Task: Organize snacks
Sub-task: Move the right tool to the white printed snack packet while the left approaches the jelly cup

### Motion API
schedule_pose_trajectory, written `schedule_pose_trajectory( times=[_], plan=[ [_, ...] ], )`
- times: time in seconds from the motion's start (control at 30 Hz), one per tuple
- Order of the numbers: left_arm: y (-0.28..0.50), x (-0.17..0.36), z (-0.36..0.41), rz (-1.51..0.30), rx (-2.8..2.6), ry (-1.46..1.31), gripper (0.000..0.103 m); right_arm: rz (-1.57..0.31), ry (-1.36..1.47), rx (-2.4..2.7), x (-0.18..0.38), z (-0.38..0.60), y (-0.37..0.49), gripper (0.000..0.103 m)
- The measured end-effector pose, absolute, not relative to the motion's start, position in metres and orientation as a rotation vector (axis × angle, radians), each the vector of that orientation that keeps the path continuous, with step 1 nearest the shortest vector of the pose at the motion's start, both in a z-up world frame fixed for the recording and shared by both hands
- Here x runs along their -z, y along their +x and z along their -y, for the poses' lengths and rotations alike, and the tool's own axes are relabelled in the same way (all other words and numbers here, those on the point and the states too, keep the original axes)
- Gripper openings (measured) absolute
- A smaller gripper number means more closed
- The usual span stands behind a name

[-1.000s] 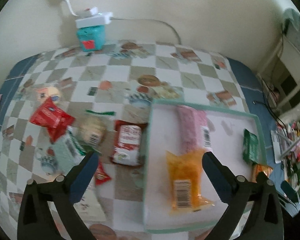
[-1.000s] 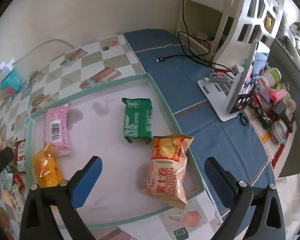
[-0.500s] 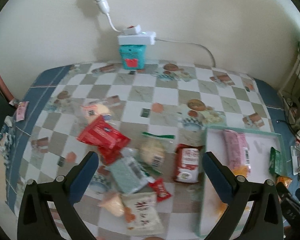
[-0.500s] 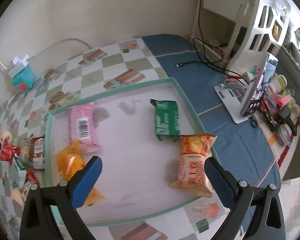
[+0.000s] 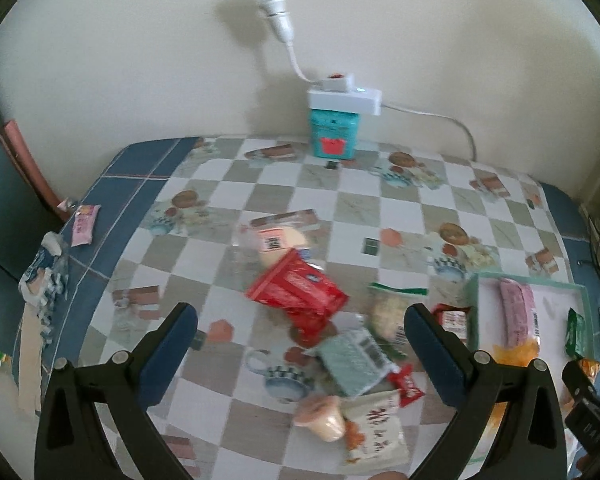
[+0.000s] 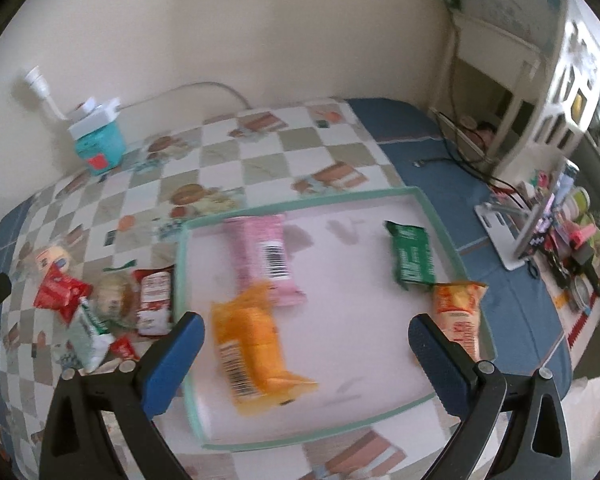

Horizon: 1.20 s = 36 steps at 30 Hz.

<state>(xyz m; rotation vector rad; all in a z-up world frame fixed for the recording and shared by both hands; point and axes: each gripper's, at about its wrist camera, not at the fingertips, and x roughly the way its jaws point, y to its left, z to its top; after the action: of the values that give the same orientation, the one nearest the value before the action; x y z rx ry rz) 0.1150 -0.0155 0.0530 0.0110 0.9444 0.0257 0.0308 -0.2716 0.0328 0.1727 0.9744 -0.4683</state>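
A white tray with a green rim (image 6: 440, 220) holds a pink bar (image 6: 266, 258), an orange packet (image 6: 252, 340), a green packet (image 6: 410, 256) and an orange chip bag (image 6: 460, 320). My right gripper (image 6: 306, 342) hangs open above the tray, nothing between its fingers. Left of the tray lies a heap of loose snacks: a red pouch (image 5: 300, 292), a pale teal packet (image 5: 354, 360), a round bun pack (image 5: 388, 312), a red-and-white sachet (image 5: 454, 318). My left gripper (image 5: 300, 344) is open above this heap and holds nothing.
A teal box (image 5: 334, 136) with a white power strip stands at the wall. A small pink packet (image 5: 83, 224) and crumpled wrapper (image 5: 44, 272) lie near the table's left edge. A phone stand (image 6: 516, 240), cables and clutter sit right of the tray.
The left wrist view has swung left, from over the tray to over the loose snack heap. The right wrist view has shifted left and back, so more of the tray and heap shows.
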Motion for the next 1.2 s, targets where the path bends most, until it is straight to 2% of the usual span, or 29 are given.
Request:
schedule_pose_trajectory(
  times=[0.67,0.97,1.2],
  plan=[
    [0.113,-0.029,-0.125,-1.009,-0.230,-0.112,0.103,-1.018,0.069,0.304,-0.017,0.151,0.066,0.103],
    [0.114,-0.012,-0.156,-1.053,-0.251,-0.186,0.103,-1.060,0.063,0.254,0.000,0.127,0.076,0.103],
    [0.122,0.015,-0.147,-1.152,-0.191,-0.224,0.103,-1.165,0.049,0.237,0.034,0.122,0.083,0.103]
  ],
)
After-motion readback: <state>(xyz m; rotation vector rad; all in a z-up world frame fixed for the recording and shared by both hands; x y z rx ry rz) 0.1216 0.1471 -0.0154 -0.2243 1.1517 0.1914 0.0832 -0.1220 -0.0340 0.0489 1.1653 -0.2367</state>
